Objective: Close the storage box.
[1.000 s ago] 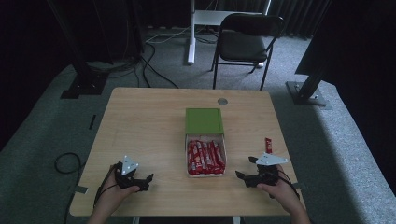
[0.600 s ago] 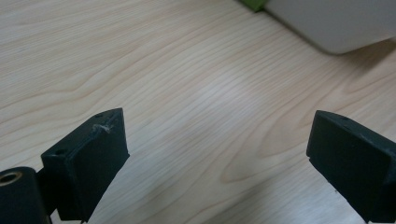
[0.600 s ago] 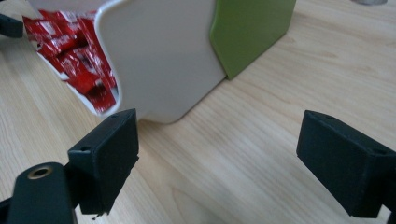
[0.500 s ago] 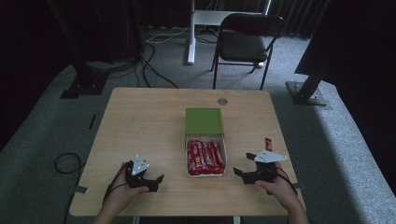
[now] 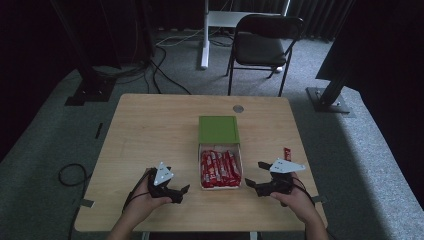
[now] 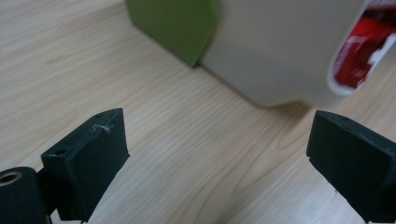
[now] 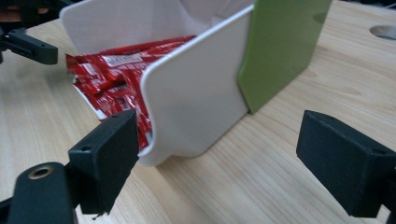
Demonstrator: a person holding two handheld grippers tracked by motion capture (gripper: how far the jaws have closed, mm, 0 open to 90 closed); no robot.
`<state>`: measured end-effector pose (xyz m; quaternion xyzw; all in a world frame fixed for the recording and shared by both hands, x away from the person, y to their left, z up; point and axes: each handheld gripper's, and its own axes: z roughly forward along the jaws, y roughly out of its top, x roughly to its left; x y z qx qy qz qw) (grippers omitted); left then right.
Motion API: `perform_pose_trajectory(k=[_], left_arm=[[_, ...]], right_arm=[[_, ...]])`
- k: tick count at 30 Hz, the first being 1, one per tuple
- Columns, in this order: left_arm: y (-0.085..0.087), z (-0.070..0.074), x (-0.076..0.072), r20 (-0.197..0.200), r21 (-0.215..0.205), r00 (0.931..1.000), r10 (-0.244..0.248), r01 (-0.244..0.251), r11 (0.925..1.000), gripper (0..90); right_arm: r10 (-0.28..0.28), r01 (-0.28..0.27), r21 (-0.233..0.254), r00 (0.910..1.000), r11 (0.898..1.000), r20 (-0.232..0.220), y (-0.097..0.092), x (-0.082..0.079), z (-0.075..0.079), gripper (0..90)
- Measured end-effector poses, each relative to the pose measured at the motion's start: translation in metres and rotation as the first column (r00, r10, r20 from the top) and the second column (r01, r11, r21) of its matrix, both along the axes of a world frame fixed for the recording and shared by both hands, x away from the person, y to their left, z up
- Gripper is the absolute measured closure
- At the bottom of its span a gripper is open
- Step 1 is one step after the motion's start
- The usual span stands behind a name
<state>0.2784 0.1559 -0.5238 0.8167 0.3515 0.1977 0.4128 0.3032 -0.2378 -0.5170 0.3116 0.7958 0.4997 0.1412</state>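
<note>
A white open-topped box (image 5: 220, 167) holding several red packets (image 5: 219, 168) lies mid-table, its green lid (image 5: 218, 130) just behind it. My left gripper (image 5: 180, 193) rests on the table to the box's left, open and empty, facing the white wall (image 6: 280, 46) and green lid (image 6: 177, 25). My right gripper (image 5: 254, 176) sits to the box's right, open and empty, looking at the white box (image 7: 196, 107), the red packets (image 7: 112, 79) and the green lid (image 7: 285, 42). A single red packet (image 5: 287, 153) lies beyond the right hand.
The wooden table (image 5: 150, 135) has a round cable hole (image 5: 238, 108) near its far edge. A folding chair (image 5: 262, 47) and a white desk leg (image 5: 205, 35) stand behind the table. Cables (image 5: 72, 172) lie on the carpet at left.
Both grippers have moved inward toward the box. The left one slid right and forward; the right one shifted left. Jaws stayed open.
</note>
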Motion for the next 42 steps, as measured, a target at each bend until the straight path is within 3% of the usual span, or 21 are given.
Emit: perform_pose_trajectory(k=[11,18,26,42], left_arm=[[-0.017,0.008,0.003,0.041,-0.033,0.9967,-0.07,0.071,0.9969,5.9],[-0.025,0.013,0.008,0.068,-0.039,0.9937,-0.089,0.092,0.995,5.9],[-0.027,0.016,0.017,0.083,-0.047,0.9945,-0.064,0.068,0.9966,5.9],[-0.028,0.014,0.027,0.065,-0.078,0.9971,-0.039,0.044,0.996,5.8]], right_arm=[[0.009,-0.01,0.019,0.9999,1.0,0.014,0.01,0.007,0.004,13.1],[-0.001,0.001,0.024,1.0,1.0,0.002,0.011,0.01,0.001,13.1],[-0.001,0.001,0.031,1.0,1.0,0.0,0.01,0.011,0.0,12.9],[0.001,-0.001,0.029,1.0,1.0,-0.005,0.015,0.015,-0.001,12.5]])
